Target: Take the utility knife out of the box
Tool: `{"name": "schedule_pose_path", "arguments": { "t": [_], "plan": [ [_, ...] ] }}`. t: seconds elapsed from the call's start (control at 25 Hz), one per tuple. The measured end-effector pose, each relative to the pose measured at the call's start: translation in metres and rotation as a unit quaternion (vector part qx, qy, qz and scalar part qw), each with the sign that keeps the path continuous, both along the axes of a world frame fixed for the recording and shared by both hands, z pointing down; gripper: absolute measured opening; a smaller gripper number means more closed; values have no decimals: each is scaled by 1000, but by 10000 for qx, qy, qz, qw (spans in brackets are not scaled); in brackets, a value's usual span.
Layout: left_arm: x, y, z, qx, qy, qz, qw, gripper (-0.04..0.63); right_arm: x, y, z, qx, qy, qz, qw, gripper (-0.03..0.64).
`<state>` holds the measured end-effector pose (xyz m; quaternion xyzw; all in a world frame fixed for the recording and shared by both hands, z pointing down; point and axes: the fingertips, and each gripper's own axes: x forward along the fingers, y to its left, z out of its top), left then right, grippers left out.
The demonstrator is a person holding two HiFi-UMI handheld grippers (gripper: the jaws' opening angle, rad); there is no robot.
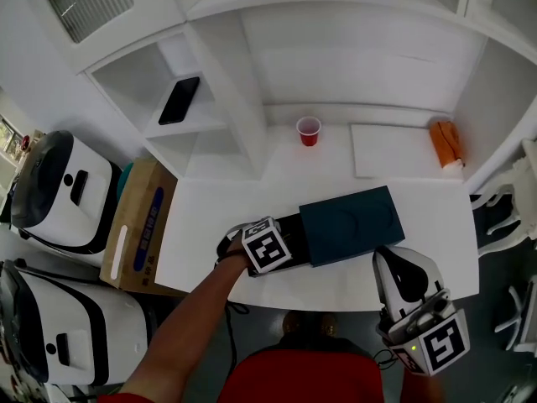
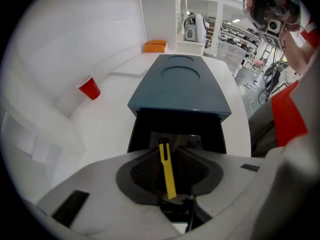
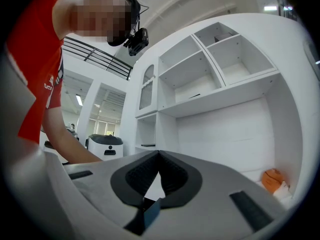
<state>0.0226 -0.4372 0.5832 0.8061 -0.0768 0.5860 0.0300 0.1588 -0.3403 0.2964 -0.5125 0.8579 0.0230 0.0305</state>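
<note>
A dark teal box lies on the white table, with its black inner tray slid out to the left. My left gripper points steeply down over that tray. In the left gripper view the yellow utility knife lies in the tray between the wide-open jaws of the left gripper; the pads do not press on it. The teal sleeve is just beyond. My right gripper hovers level off the table's front right corner, its tips together and empty.
A red cup stands at the back of the table, with a white board and an orange object at the back right. A black phone lies on a shelf. A cardboard box and white machines stand left.
</note>
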Motion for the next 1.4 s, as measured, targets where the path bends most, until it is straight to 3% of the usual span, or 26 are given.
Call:
{"name": "schedule_pose_path", "arguments": {
  "t": [0.16,0.32,0.44,0.56,0.76,0.84,0.96,1.08,1.2,1.32,1.4],
  "plan": [
    [-3,1,12,-357,-185,-12,9992,144,8,-3,4,-28,-46,88,9999,2],
    [-8,-17,14,-331,-227,-138,9991,147,16,-5,6,-32,-129,169,9998,2],
    [-5,-8,17,-754,-92,-246,9968,136,23,-7,10,-60,-158,235,9996,2],
    [-4,-10,16,-679,-66,-259,9973,97,27,-9,13,-94,-210,226,9995,2],
    [-12,-16,10,-192,-122,-354,9991,94,31,-11,17,-138,-223,186,9995,2],
    [-9,-7,4,-257,161,-494,9983,94,30,-13,18,-148,-221,151,9995,2],
    [1,3,-22,-212,867,-727,9934,94,24,-15,20,-150,-215,66,9996,2],
    [4,4,-61,205,1504,-961,9837,94,16,-17,20,-168,-206,-45,9996,2],
    [6,8,-100,567,2192,-1214,9664,94,5,-19,19,-160,-177,-181,9996,2],
    [8,13,-133,854,2900,-1470,9418,94,-7,-19,17,-140,-132,-308,9993,2],
    [8,18,-156,1097,3418,-1567,9201,94,-14,-18,15,-129,-106,-377,9992,2]
  ]
}}
